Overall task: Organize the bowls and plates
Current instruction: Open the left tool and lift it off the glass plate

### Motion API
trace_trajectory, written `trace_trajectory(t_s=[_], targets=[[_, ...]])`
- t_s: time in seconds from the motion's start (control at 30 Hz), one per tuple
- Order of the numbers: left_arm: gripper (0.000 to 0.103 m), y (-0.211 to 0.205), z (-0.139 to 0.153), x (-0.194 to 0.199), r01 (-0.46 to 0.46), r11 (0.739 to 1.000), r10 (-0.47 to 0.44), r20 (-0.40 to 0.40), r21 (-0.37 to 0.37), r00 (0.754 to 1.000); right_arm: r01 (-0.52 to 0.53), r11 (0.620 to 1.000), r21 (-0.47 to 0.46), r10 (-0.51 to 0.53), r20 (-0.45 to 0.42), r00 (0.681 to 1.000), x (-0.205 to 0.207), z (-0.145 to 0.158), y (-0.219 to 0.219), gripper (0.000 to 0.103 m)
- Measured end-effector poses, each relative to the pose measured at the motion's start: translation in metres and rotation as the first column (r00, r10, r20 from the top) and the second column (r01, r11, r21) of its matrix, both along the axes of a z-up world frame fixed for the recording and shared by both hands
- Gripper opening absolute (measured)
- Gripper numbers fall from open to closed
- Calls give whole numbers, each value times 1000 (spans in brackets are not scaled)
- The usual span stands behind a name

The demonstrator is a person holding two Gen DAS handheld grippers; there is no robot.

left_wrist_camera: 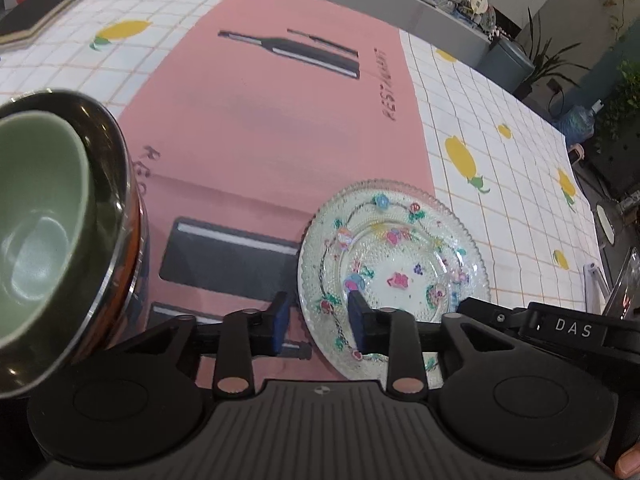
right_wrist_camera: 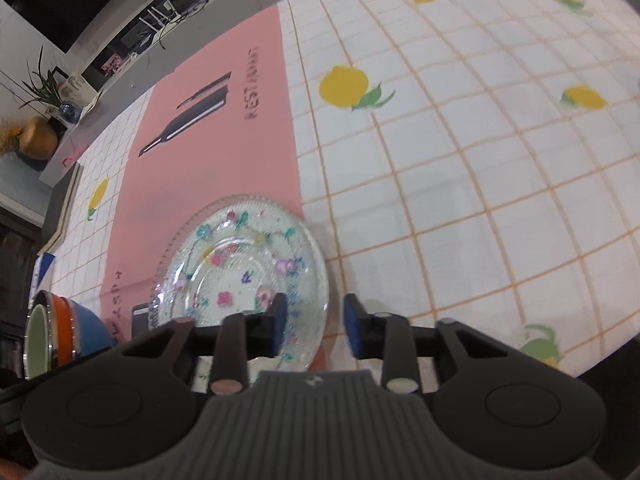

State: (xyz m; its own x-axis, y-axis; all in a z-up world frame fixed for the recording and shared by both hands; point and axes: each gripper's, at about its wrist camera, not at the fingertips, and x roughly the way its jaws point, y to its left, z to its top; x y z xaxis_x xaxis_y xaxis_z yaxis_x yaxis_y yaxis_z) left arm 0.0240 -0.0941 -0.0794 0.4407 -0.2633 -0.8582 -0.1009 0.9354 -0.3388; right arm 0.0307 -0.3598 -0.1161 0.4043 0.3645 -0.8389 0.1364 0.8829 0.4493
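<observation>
A clear glass plate [left_wrist_camera: 394, 264] with painted flowers lies on the pink placemat [left_wrist_camera: 260, 128]; it also shows in the right wrist view [right_wrist_camera: 240, 268]. A stack of nested bowls [left_wrist_camera: 60, 216], pale green inside a steel-rimmed orange one, stands at the left, and shows in the right wrist view [right_wrist_camera: 60, 340]. My left gripper [left_wrist_camera: 318, 326] is open, its jaws astride the plate's near left rim. My right gripper [right_wrist_camera: 314, 328] is open, its jaws astride the plate's near right rim. Neither holds anything.
A white checked tablecloth [right_wrist_camera: 460, 184] with yellow lemons covers the table. A dark board [left_wrist_camera: 40, 12] lies at the far left corner. Shelves with clutter and plants [left_wrist_camera: 560, 60] stand beyond the table's far edge.
</observation>
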Motion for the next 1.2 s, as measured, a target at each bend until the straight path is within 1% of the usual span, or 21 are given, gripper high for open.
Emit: trace_trajectory(t_s=[0.1, 0.37, 0.73, 0.8, 0.87, 0.93, 0.97, 1.07, 1.17, 1.2], targets=[[34, 0, -1, 0, 1, 1000, -1, 3, -8, 1000, 19, 999, 48, -18, -22, 1000, 1, -6, 0, 32], [33, -2, -1, 4, 8, 1000, -8, -2, 4, 1000, 44, 997, 62, -43, -30, 999, 5, -8, 1, 31], [33, -4, 0, 15, -13, 1000, 13, 0, 17, 1000, 43, 998, 47, -43, -13, 999, 20, -7, 3, 31], [33, -4, 0, 15, -10, 1000, 10, 1, 19, 1000, 32, 999, 36, -32, -6, 999, 19, -6, 5, 33], [33, -5, 2, 14, 5, 999, -5, 9, 35, 1000, 21, 1000, 0, -21, 14, 1000, 16, -3, 9, 34], [33, -8, 7, 11, 20, 997, -23, 36, 70, 999, 8, 999, -51, -6, 39, 999, 12, 4, 13, 38], [34, -10, 11, 9, 28, 996, -33, 53, 86, 998, 3, 997, -72, 1, 54, 999, 9, 8, 14, 39], [40, -11, 26, 1, 47, 991, -60, 103, 125, 993, -5, 992, -126, 18, 98, 995, 1, 23, 18, 41], [42, -10, 45, -11, 70, 986, -96, 173, 148, 980, -6, 986, -169, 31, 147, 989, -8, 41, 23, 43], [44, -9, 53, -16, 78, 985, -108, 199, 153, 974, -9, 985, -173, 38, 162, 986, -11, 47, 26, 47]])
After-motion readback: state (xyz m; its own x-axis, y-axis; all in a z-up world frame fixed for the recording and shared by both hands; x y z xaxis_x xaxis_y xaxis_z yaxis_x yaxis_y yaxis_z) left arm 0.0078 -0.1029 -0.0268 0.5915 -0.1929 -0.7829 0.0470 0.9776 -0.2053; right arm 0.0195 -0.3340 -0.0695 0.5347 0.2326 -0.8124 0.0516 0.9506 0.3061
